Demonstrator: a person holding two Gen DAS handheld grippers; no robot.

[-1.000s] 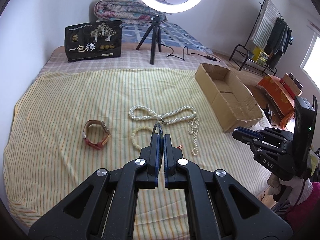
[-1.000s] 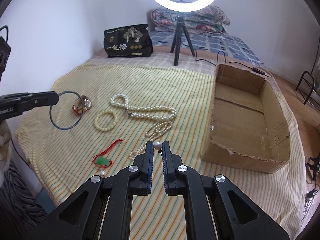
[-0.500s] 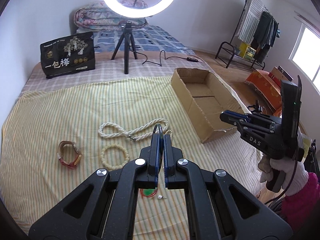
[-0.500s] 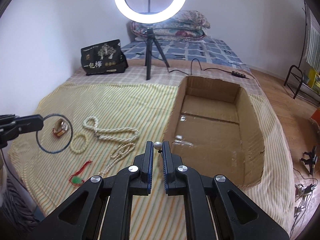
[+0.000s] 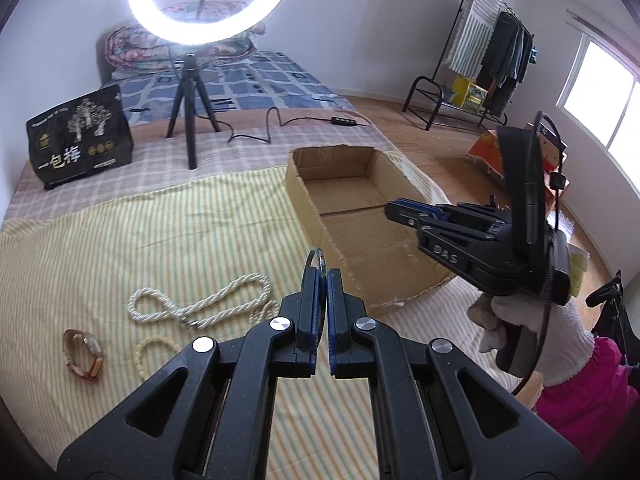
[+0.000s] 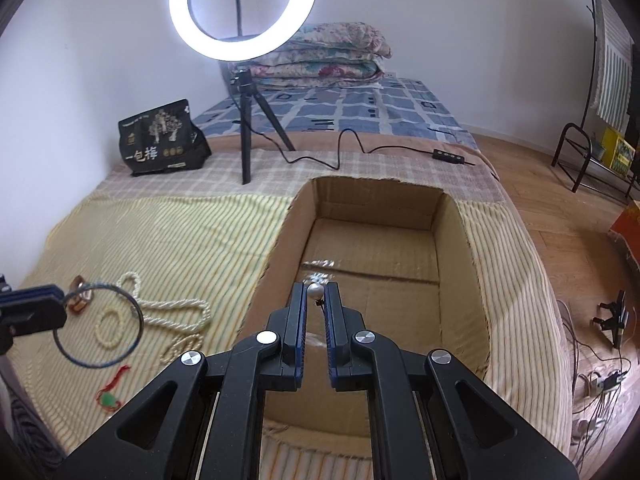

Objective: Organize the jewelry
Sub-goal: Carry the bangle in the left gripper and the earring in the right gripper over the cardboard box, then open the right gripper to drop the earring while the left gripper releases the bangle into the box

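My left gripper [image 5: 323, 271] is shut on a thin blue-green bangle [image 6: 134, 312], held above the striped cloth left of the cardboard box [image 5: 304, 196]. The bangle shows edge-on in the left wrist view [image 5: 316, 256]. My right gripper [image 6: 315, 293] is shut on a pearl earring [image 6: 314, 291] and hangs over the inside of the box [image 6: 460, 224]; it also shows in the left wrist view [image 5: 394, 209]. On the cloth lie a twisted pearl necklace [image 5: 208, 304], a bead bracelet [image 6: 108, 330], a watch [image 5: 84, 354] and a green pendant on red cord [image 6: 108, 390].
A ring light on a tripod [image 6: 244, 136] and its cable [image 6: 340, 148] stand behind the box. A black bag [image 5: 80, 144] sits at the back left. Folded quilts [image 6: 332, 56] lie at the bed's head. A clothes rack [image 5: 492, 56] stands on the floor to the right.
Both grippers moved right toward the box. The right gripper with the earring went from the box's near corner to over its inside. The left gripper carried the bangle closer to the box's left wall.
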